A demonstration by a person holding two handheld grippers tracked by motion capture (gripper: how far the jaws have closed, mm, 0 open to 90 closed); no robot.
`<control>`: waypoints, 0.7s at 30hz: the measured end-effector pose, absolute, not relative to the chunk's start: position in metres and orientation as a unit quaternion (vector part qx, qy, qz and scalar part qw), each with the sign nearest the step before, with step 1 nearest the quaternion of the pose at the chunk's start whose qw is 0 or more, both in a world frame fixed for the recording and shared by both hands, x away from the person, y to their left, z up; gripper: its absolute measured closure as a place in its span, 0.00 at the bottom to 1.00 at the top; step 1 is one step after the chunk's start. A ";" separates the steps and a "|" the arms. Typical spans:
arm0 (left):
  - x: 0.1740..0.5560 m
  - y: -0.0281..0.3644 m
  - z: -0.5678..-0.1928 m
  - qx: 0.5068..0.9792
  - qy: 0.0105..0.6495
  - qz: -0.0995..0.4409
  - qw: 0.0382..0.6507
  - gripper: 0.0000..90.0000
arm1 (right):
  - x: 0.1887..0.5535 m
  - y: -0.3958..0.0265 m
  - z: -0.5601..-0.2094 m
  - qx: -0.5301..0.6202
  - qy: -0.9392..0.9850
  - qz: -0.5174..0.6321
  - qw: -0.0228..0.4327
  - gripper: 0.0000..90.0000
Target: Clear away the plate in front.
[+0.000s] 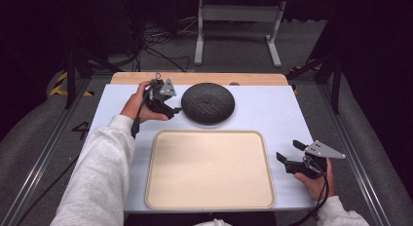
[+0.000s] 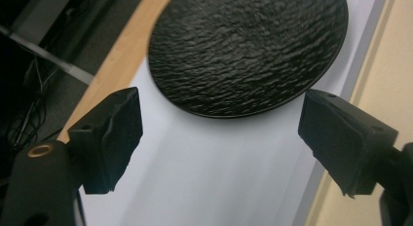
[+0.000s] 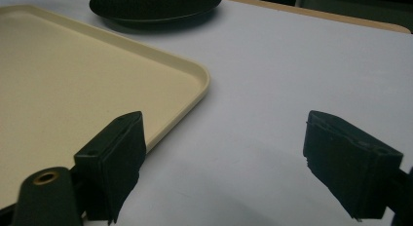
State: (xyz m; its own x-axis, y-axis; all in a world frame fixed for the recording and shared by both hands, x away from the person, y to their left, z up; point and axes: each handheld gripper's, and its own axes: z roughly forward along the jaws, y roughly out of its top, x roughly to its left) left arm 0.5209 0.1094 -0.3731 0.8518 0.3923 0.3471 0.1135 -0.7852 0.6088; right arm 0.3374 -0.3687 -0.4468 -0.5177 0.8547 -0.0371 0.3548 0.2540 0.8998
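Just beside the black plate, left hand-held gripper level, jaws wide apart, nothing between them.

Open bench right of the black plate; beige tray blocking the near middle, bare strips either side.

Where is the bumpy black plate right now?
In the high view the black plate sits on the pale mat near the table's far edge, just behind the beige tray, with the left gripper right beside it, open.
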 end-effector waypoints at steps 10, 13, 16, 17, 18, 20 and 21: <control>0.517 0.066 -0.410 0.931 0.047 0.291 0.216 0.24 | 0.326 -0.378 -0.448 0.423 0.734 0.451 0.279 0.18; 0.513 0.054 -0.418 0.931 0.021 0.305 0.200 0.27 | 0.321 -0.382 -0.448 0.426 0.731 0.453 0.281 0.18; 0.512 0.049 -0.422 0.928 0.009 0.321 0.188 0.30 | 0.319 -0.384 -0.447 0.429 0.729 0.452 0.283 0.18; 0.511 0.047 -0.425 0.928 0.002 0.331 0.174 0.32 | 0.318 -0.384 -0.447 0.431 0.728 0.452 0.283 0.18; 0.511 0.047 -0.425 0.928 0.002 0.331 0.174 0.32 | 0.318 -0.384 -0.447 0.431 0.728 0.452 0.283 0.18; 0.511 0.047 -0.425 0.927 -0.006 0.332 0.174 0.31 | 0.318 -0.385 -0.447 0.431 0.727 0.454 0.284 0.18; 0.511 0.047 -0.426 0.927 -0.010 0.333 0.173 0.32 | 0.318 -0.385 -0.447 0.431 0.727 0.453 0.283 0.18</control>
State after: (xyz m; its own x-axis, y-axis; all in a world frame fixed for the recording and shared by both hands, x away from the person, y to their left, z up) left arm 0.5107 0.0473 -0.4257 0.7784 0.0972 0.6202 -0.1335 -0.9397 0.3148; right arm 0.3180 -0.3846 -0.4472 -0.4675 0.8837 -0.0217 0.3707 0.2182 0.9028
